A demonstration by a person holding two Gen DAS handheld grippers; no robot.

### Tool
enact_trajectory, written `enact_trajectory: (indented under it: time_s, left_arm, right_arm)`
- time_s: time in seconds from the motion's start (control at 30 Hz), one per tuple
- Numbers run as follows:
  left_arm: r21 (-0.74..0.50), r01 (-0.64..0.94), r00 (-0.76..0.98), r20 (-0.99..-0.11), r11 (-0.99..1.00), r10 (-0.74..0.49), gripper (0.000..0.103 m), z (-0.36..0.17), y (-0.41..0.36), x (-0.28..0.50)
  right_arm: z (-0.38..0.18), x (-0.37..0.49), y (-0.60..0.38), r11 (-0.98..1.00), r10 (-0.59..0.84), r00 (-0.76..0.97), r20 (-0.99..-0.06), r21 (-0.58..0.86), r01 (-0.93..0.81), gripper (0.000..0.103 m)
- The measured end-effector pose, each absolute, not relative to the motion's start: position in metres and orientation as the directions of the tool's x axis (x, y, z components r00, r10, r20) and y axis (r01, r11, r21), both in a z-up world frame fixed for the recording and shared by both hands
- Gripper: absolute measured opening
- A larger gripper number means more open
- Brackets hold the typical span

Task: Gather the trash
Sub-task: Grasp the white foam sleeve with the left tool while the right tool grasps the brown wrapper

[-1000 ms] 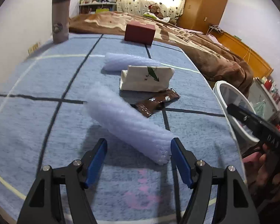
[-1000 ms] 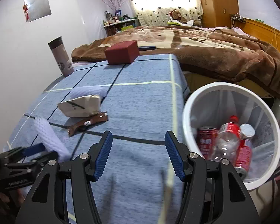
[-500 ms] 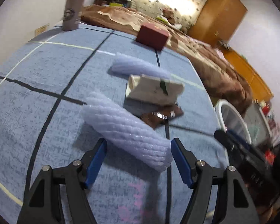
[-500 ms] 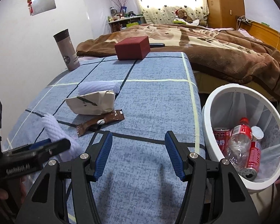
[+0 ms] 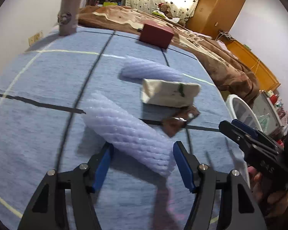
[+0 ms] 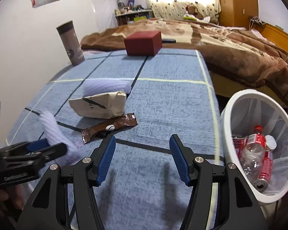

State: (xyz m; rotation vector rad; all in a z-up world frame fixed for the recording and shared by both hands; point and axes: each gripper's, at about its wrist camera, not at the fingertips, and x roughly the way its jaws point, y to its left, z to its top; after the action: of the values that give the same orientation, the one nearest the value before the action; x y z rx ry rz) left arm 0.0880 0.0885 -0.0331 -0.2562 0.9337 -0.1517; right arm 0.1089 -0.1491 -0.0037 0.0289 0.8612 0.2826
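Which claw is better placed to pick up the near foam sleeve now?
Left. The left claw already straddles the near foam sleeve and is closing. The right claw is open over bare tablecloth.

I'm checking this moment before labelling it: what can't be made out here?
- Left wrist view: top of the grey tumbler, cut by the frame's edge.
- Left wrist view: brown wrapper, partly behind the foam sleeve, blurred.
- Right wrist view: left gripper fingertips, buried in foam.
- Bin bottom, under bottles.

Tall grey cylindrical tumbler (image 5: 70, 9): top cut off by frame edge in left view. Brown foil sachet (image 5: 179, 121) blurred, partly behind the lavender foam-net sleeve (image 5: 130, 132). Print on cream paper pack (image 6: 99, 105) too small to read.
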Motion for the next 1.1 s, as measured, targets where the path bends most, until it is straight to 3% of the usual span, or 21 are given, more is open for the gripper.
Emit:
enact_trajectory:
  time_s: [0.33,0.5,0.6,0.7,1.1]
  left_arm:
    - [-0.279,-0.014,0.584,-0.782,0.96,-0.219,0.068,-0.034,0.134,0.088]
    - [-0.348,-0.038,0.578,-0.772,0.937,-0.264,0.068,-0.035,0.153,0.089]
    - [-0.311,-0.053,0.6,-0.77,0.949,-0.219,0.068,-0.03,0.157,0.087]
    - [-0.374,-0.053,0.599,-0.754,0.926,-0.27,0.068,-0.027,0.163,0.09]
    - [-0.365,-0.124,0.605,-0.765,0.923,-0.222,0.068,-0.026,0.174,0.114]
  right_arm:
    - [-0.011,0.132,-0.118,0.951,0.301,0.555,-0.776,0.201,-0.234,0.06]
    - [-0.02,0.141,-0.104,0.964,0.259,0.542,-0.799,0.182,-0.193,0.06]
    - [-0.021,0.14,-0.099,0.97,0.231,0.552,-0.801,0.15,-0.189,0.06]
    - [-0.019,0.136,-0.097,0.963,0.256,0.535,-0.805,0.16,-0.218,0.06]
    - [-0.015,0.114,-0.112,0.951,0.249,0.484,-0.839,0.117,-0.287,0.06]
